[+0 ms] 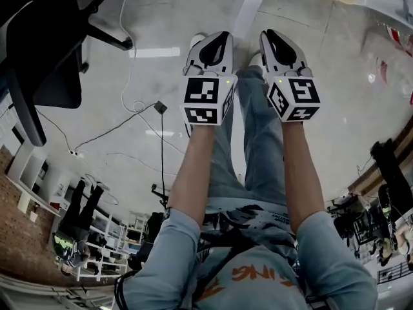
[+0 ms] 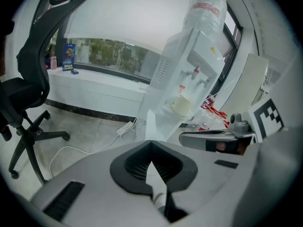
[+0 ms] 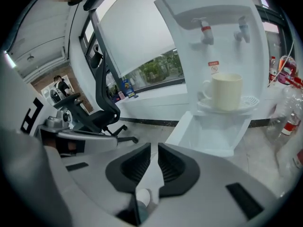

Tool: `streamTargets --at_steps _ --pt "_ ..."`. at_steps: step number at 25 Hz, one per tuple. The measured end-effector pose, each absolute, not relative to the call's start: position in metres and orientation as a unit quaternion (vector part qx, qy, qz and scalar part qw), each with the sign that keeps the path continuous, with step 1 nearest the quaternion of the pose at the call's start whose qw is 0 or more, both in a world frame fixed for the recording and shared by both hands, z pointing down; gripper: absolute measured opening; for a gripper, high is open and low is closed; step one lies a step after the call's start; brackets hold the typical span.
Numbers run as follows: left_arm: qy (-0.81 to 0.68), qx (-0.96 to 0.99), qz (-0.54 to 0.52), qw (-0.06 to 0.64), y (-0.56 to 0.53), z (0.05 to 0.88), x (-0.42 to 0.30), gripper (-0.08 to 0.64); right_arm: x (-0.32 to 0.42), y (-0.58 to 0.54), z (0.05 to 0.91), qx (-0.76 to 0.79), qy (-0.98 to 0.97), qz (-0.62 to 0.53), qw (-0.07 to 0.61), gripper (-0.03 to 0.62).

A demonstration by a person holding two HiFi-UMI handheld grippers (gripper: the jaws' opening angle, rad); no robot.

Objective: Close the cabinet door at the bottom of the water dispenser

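1. Water dispenser: white and floor-standing, it stood ahead of both hand-held grippers. A red tap and a blue tap sat in its recess.
2. Office chair: black, it stood on the floor to the dispenser's left, well apart from it.
3. Water bottle: clear, it was mounted on the dispenser's top. Its fill level could not be told.
4. Cabinet compartment: at the dispenser's foot, it stood open and showed white inner walls. Its contents could not be made out.
5. Cabinet door: it was swung out to the left of the compartment and was not yet closed.
6. Forearms: both were stretched forward side by side above the person's legs, and the sleeves were light blue. Each hand carried a hand-held gripper angled down towards the floor.
7. Left hand-held gripper: its jaws were pressed together at the tips with nothing between them. It was aimed at the dispenser's lower part.
8. Right hand-held gripper: its jaws were pressed together and held nothing. It was level with the left one and just beside it.
9. Plastic bottles: clear with red labels, they were grouped on the floor to the right of the dispenser.
10. Mug: cream-coloured, it stood upright on the drip tray beneath the taps. Its inside was not visible.
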State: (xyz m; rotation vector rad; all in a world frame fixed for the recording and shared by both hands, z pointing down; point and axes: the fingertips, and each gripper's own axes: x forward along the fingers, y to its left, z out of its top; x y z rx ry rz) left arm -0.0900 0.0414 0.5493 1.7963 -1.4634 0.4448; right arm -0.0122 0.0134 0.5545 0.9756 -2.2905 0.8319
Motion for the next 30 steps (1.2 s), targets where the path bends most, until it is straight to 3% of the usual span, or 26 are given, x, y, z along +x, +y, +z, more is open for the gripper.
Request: streamTargets --at_steps 1,3,5,18,30 --pt "-0.572 0.704 0.176 0.383 0.043 0.551 -0.091 0.020 -0.015 0.015 0.560 0.356 -0.843 0.310 0.258 0.043" --pt "-0.568 0.704 0.180 0.385 0.046 0.555 -0.095 0.020 -0.022 0.021 0.574 0.347 -0.840 0.321 0.267 0.165" --pt "-0.565 0.705 0.185 0.387 0.050 0.560 -0.098 0.020 -0.028 0.029 0.591 0.340 -0.836 0.327 0.281 0.202" --pt "-0.550 0.698 0.206 0.409 0.052 0.599 -0.106 0.020 -0.054 0.024 0.660 0.358 -0.800 0.323 0.356 0.242" --pt "-0.549 0.693 0.224 0.411 0.055 0.622 -0.108 0.020 -0.057 0.023 0.662 0.367 -0.809 0.311 0.337 0.252"
